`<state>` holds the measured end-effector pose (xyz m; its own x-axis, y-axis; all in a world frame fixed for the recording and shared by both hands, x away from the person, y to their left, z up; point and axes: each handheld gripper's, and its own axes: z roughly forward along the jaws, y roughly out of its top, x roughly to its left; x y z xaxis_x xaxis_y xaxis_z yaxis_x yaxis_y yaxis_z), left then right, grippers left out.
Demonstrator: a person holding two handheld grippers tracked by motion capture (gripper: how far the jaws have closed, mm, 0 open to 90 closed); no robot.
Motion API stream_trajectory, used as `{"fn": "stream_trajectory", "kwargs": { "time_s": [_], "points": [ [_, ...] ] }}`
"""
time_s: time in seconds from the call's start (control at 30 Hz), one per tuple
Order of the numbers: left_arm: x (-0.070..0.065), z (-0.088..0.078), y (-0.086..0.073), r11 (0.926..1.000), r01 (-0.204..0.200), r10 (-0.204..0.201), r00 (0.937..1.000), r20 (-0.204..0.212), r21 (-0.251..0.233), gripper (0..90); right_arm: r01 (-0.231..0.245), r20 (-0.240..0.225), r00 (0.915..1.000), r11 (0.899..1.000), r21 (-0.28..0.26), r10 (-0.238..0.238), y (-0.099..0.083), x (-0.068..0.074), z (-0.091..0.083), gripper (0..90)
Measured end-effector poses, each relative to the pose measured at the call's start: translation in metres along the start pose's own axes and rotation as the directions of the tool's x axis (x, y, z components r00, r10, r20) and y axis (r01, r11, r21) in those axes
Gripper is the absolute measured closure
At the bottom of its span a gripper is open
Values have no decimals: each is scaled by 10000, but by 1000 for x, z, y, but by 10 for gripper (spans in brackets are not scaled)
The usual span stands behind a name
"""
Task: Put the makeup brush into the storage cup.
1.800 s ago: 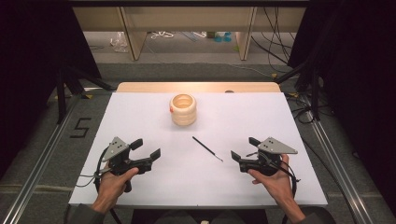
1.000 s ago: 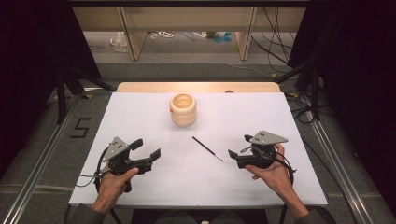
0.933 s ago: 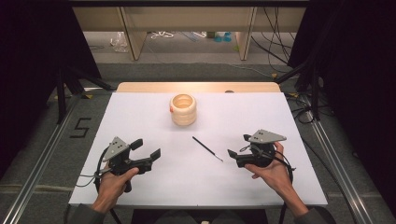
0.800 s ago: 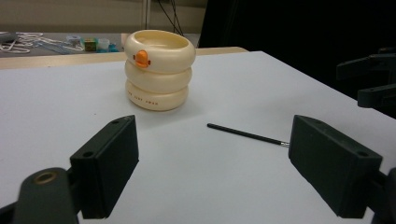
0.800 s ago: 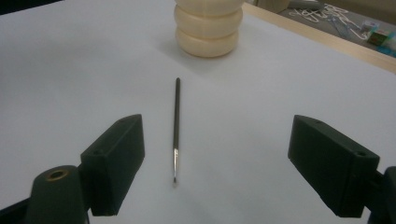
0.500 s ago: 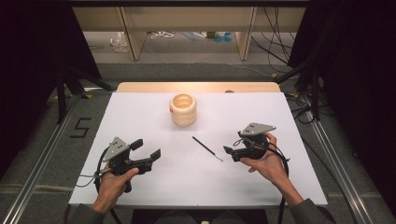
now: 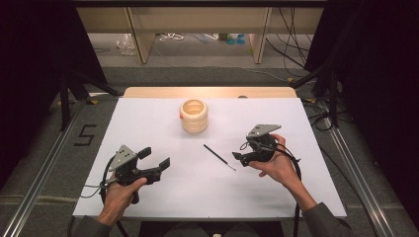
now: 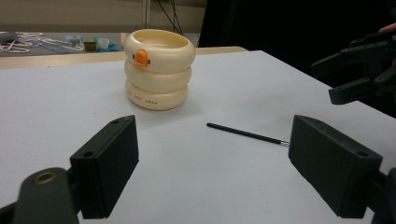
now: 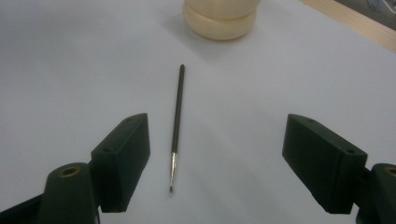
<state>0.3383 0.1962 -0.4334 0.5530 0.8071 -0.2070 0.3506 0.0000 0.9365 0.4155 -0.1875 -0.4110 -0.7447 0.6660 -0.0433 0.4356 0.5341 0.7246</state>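
Thin brush (image 9: 177, 119) lies flat before the right gripper (image 9: 219, 154), whose unclenched jaws have just been narrowing, nothing grasped

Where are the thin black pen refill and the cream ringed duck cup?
Thin black pen refill (image 9: 177, 112), right gripper view, middle of its shaft.
Cream ringed duck cup (image 8: 158, 79), left gripper view, its middle ring.

My jaws are black, hard plastic, and they look dull, not shiny. The surface (image 7: 148, 123) is white, smooth and matt, like a big sheet of paper. At its far edge I see pale wood (image 7: 207, 92). The little brush (image 9: 177, 122) has a thin, dark, smooth stick with a shiny silver metal bit near its tip. The duck cup (image 8: 159, 69) is cream, smooth and a bit glossy, like plastic, with an orange beak.
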Motion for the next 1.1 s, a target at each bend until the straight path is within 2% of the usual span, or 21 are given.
{"fn": "stream_trajectory", "kwargs": {
  "time_s": [0.07, 0.1, 0.23, 0.33, 0.4, 0.6, 0.67, 0.7, 0.73, 0.8, 0.9, 0.93, 1.1],
  "points": [
    [0, 0, 0, 10000, -10, 10, 10000, 3, 20, 155, -23, 136, 9999, 10000, -73, 24, 0, 1, 5, 248],
    [0, 0, 0, 10000, -18, 18, 10000, 5, 5, 155, -47, -21, 10000, 9997, 246, 48, 2, 1, 4, 249],
    [1, 0, 0, 10000, -15, 15, 10000, 0, 15, 155, 233, -14, 9997, 9994, 255, -232, 4, 0, 9, 256],
    [0, 0, 0, 10000, 20, -20, 10000, 12, -44, 156, 172, -27, 9999, 9991, 390, -171, 7, 2, 10, 259],
    [0, 0, 0, 10000, -8, 8, 10000, 14, -16, 155, 346, -45, 9994, 9984, 437, -345, 10, 2, 11, 262],
    [0, 0, 0, 10000, 18, -18, 10000, 17, -29, 155, 460, -110, 9989, 9960, 762, -453, 18, 3, 20, 281],
    [0, 0, 0, 10000, 11, -11, 10000, 21, -24, 155, 410, -131, 9991, 9954, 861, -400, 18, 3, 21, 284],
    [0, 0, 0, 10000, 8, -8, 10000, 21, -20, 155, 332, -249, 9992, 9933, 1102, -306, 20, 3, 21, 286],
    [0, 0, 0, 10000, 8, -7, 10000, 19, -18, 155, 423, -183, 9990, 9943, 979, -407, 20, 3, 24, 289],
    [0, 0, 0, 10000, 28, -28, 10000, 2, -33, 155, 453, -269, 9987, 9923, 1156, -425, 22, 2, 26, 291],
    [0, 0, 0, 10000, -9, 9, 10000, 35, 11, 155, 314, -184, 9994, 9918, 1237, -294, 24, 3, 30, 296],
    [0, 0, 0, 10000, -22, 22, 10000, 67, 10, 155, 345, -257, 9992, 9893, 1419, -311, 26, 2, 30, 299],
    [0, 0, 0, 10000, -36, 36, 10000, 51, 19, 155, 359, -389, 9988, 9881, 1495, -304, 30, 2, 34, 300]
  ]
}}
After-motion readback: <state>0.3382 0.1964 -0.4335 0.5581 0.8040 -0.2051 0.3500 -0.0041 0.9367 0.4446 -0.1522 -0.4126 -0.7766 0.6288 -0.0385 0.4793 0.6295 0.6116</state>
